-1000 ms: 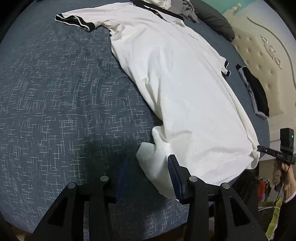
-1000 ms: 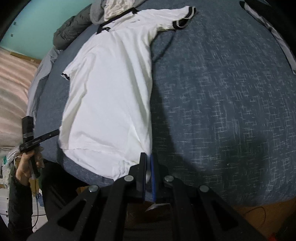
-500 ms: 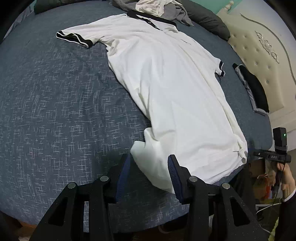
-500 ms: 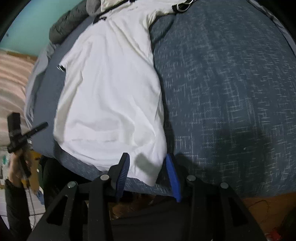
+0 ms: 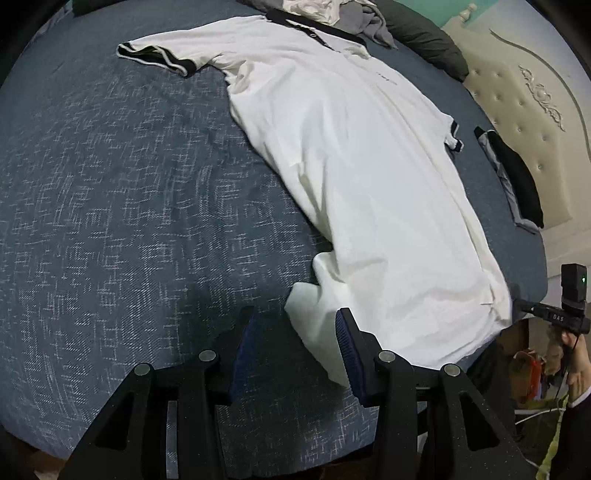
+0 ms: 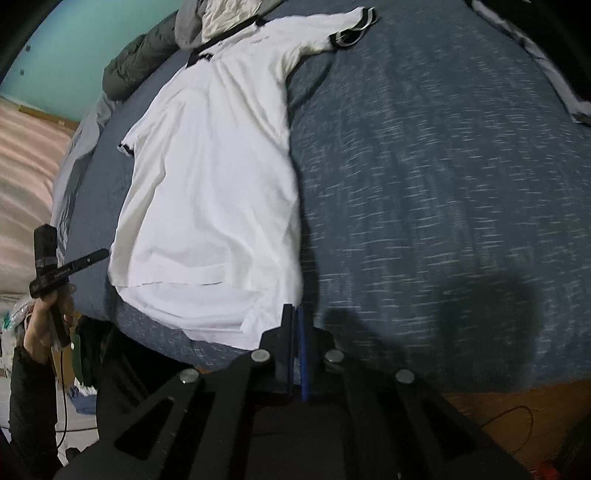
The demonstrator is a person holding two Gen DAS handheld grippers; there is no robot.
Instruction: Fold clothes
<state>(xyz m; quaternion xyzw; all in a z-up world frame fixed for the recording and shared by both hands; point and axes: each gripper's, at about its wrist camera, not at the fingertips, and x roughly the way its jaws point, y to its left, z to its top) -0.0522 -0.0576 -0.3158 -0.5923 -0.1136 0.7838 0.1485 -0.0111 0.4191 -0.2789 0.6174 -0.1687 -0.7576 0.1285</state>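
Note:
A white polo shirt (image 5: 362, 177) with black collar and black sleeve cuffs lies flat on the dark blue bed cover (image 5: 110, 206), collar at the far end. My left gripper (image 5: 297, 332) is open, and the near hem corner of the shirt lies between its blue-padded fingers (image 5: 347, 343). In the right wrist view the same shirt (image 6: 214, 192) stretches away. My right gripper (image 6: 295, 325) is shut, with the bunched other hem corner pinched at its tips. A hand holds the left gripper's black handle (image 6: 48, 258) beside the far hem corner.
A heap of grey and white clothes (image 5: 343, 11) and a dark padded garment (image 5: 424, 40) sit past the collar. A black garment with grey trim (image 5: 517, 181) lies by the cream tufted headboard (image 5: 528, 96). The bed edge runs just under both grippers.
The right gripper was shut a second ago, open around the hem corner half a second ago, and is shut on it again. The left gripper stays open around its corner.

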